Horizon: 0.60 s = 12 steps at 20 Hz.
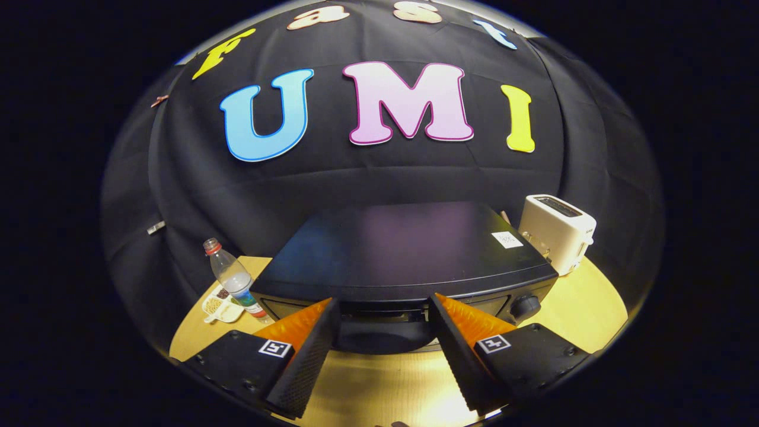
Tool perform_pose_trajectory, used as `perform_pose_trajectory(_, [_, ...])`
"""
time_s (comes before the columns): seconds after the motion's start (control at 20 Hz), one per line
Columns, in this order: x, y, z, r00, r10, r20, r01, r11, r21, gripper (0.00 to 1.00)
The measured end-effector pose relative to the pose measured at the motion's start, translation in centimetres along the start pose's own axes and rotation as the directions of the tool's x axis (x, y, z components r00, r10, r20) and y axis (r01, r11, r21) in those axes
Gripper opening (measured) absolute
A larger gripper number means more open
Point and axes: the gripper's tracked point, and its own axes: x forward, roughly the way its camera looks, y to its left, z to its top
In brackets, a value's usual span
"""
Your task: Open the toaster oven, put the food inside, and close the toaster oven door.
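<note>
Toaster oven before parted claw

toaster oven blocking ahead of spread gripper

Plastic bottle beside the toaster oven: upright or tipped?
Upright: the plastic bottle stands cap-up beside the toaster oven; open gripper faces the oven.

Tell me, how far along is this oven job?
Nothing looks done yet: the toaster oven has its door up. In hand: the tongs are open, fingers spread just before the handle at the door's top, touching nothing I can make out. Left: pull the door down, bring the food, perhaps from the small tray beside the bottle, put it inside, then shut the door.
</note>
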Motion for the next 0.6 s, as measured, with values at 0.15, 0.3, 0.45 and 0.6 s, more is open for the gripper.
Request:
perform_pose_trajectory(0.15, [-0.6,-0.2,-0.7,1.000,-0.016,-0.016,0.016,1.000,0.002,0.97])
perform_pose_trajectory(0.3, [-2.3,-0.3,-2.1,0.999,-0.020,-0.048,0.020,1.000,-0.004,0.97])
perform_pose_trajectory(0.45, [-4.2,-0.5,-4.2,0.995,-0.010,-0.100,0.013,0.999,0.029,0.97])
perform_pose_trajectory(0.6, [-5.8,-0.7,-6.4,0.986,0.000,-0.165,0.009,0.998,0.057,0.97])
